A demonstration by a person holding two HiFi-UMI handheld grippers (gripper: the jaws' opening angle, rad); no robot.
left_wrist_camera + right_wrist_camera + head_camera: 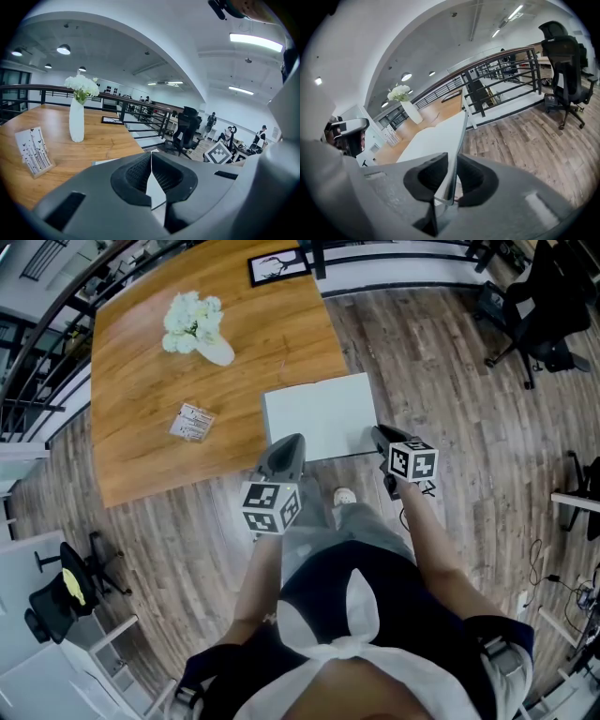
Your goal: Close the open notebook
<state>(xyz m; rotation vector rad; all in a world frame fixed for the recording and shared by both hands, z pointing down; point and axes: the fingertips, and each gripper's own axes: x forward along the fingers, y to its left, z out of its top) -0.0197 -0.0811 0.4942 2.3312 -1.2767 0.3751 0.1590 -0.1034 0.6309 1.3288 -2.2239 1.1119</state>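
Observation:
The open white notebook point(319, 413) lies at the near edge of the wooden table point(141, 399). My left gripper point(289, 442) sits at the notebook's near left corner. In the left gripper view its jaws point(151, 154) meet at the tips with a thin white sheet point(154, 187) pinched between the pads. My right gripper point(377, 434) is at the notebook's near right corner. In the right gripper view it point(452, 161) is shut on the notebook's white edge point(436, 136), which runs away from the jaws and stands lifted off the table.
A white vase of flowers point(195, 326) stands at the table's far left, and a small printed card point(192, 422) sits left of the notebook. A framed picture point(278, 266) lies at the far edge. Black office chairs point(534, 306) and a railing stand to the right.

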